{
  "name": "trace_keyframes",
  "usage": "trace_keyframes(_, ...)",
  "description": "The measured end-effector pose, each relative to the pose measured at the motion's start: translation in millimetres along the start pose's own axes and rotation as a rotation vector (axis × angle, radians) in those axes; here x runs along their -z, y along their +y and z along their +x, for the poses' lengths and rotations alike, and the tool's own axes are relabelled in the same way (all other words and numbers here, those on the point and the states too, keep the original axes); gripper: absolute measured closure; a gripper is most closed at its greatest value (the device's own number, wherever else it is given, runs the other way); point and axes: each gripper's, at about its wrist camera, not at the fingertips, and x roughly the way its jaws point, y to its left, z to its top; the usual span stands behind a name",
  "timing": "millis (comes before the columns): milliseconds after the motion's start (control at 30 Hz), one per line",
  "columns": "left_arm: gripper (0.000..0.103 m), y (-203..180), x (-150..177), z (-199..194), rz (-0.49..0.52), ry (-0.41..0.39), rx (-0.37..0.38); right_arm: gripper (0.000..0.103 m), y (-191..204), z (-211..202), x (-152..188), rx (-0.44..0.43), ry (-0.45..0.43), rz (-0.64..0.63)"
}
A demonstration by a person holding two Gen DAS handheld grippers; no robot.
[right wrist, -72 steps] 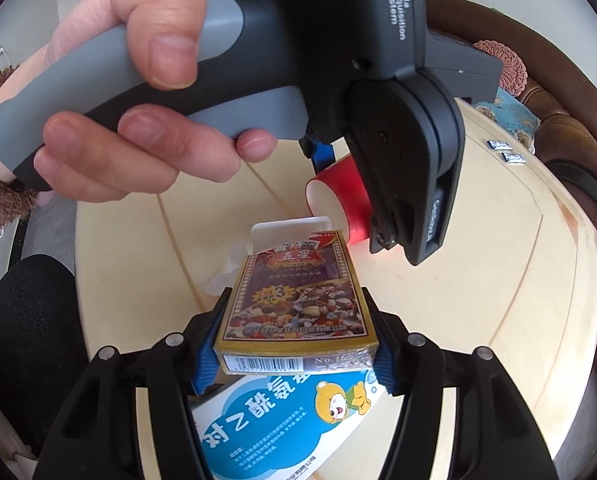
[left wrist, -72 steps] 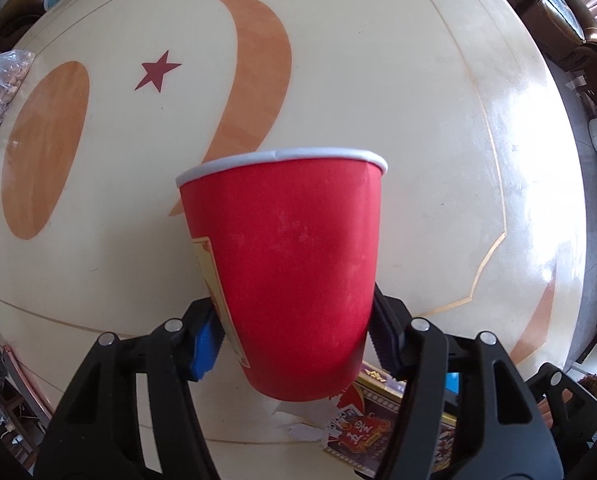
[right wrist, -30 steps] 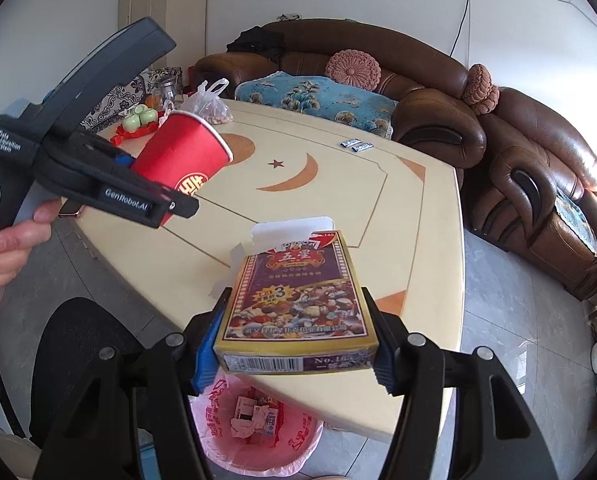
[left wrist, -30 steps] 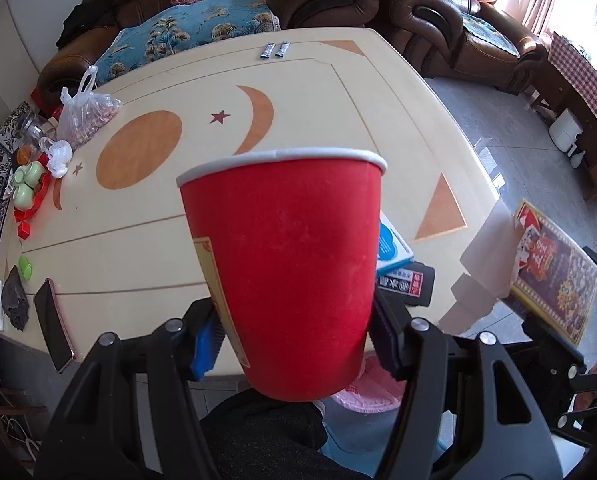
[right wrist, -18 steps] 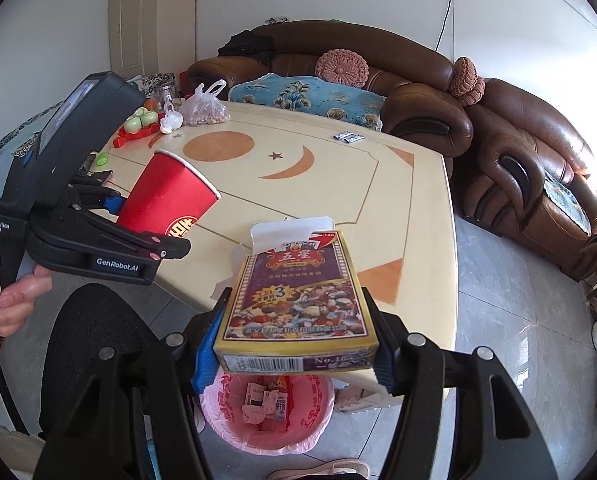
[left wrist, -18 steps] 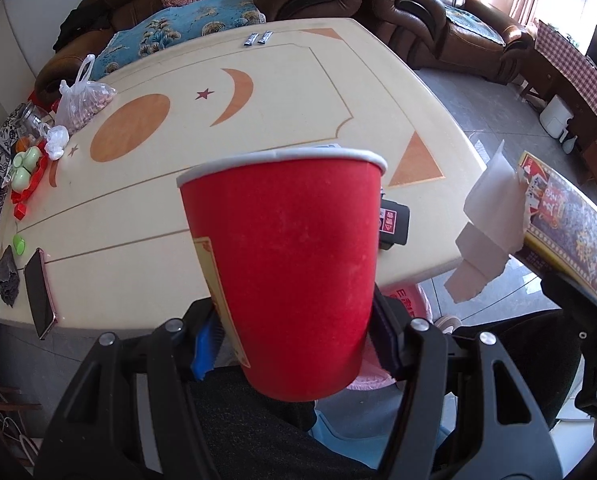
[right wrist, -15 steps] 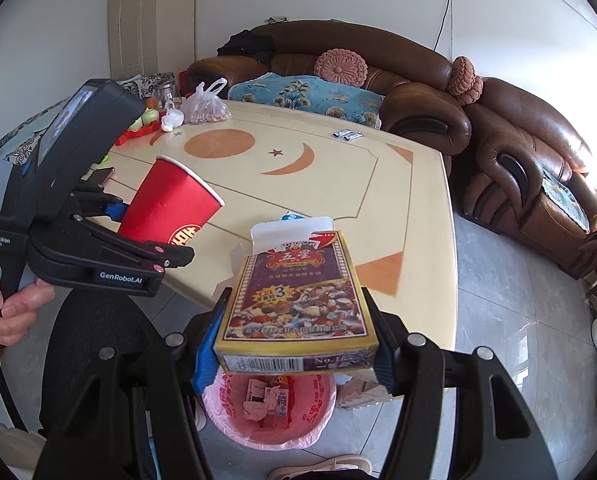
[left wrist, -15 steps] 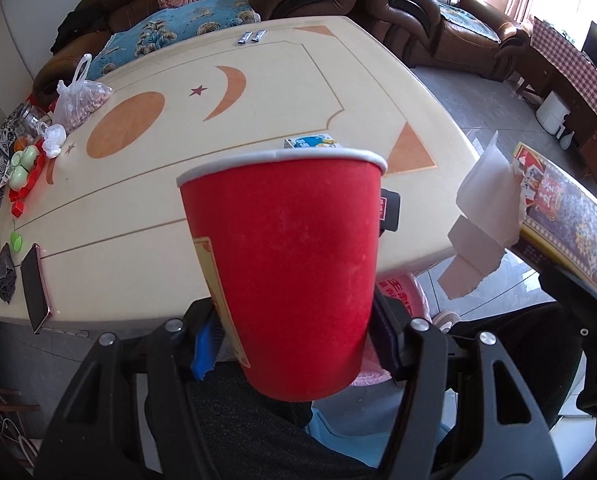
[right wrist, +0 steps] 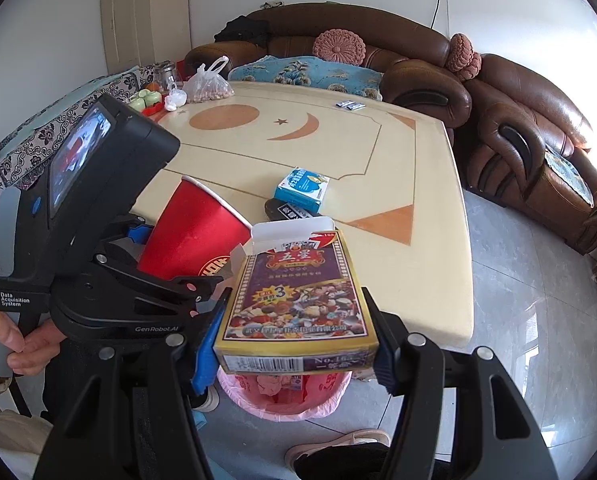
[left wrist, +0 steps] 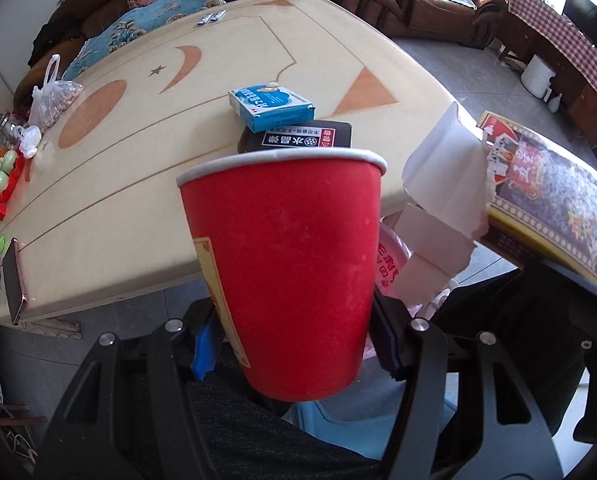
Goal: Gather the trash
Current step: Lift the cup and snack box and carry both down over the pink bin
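The right gripper clamps a card box above the pink-lined bin.

Close wrist views, shared table

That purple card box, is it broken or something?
Yes, a bit. The purple card box in the right gripper has its top flap open, and in the left wrist view the white flap edge looks ragged, as if torn.
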Motion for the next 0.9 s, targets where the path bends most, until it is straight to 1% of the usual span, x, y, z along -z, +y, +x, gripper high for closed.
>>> trace_keyframes(67, 0.042, -5, 5, 7, 0.011, 0.009, -0.007, 0.044, 0, 4, 7, -0.006, 0.014, 0.007)
trace_keyframes(267, 0.042, -14, 22, 30, 0.031, 0.06, 0.004, 0.044, 4, 16, 26, -0.003, 0.044, 0.003)
trace_keyframes(500, 0.042, -21, 41, 61, 0.048, 0.11, 0.023, 0.044, 3, 39, 51, -0.016, 0.1, 0.021)
trace_keyframes(600, 0.042, -23, 48, 77, 0.046, 0.136, 0.036, 0.044, 2, 52, 62, -0.016, 0.126, 0.027)
trace_keyframes(767, 0.042, -17, 55, 108, 0.006, 0.195, 0.071, 0.044, -2, 79, 79, -0.02, 0.178, 0.041)
trace_keyframes(900, 0.042, -13, 59, 132, -0.012, 0.24, 0.081, 0.044, -8, 100, 90, -0.023, 0.208, 0.059)
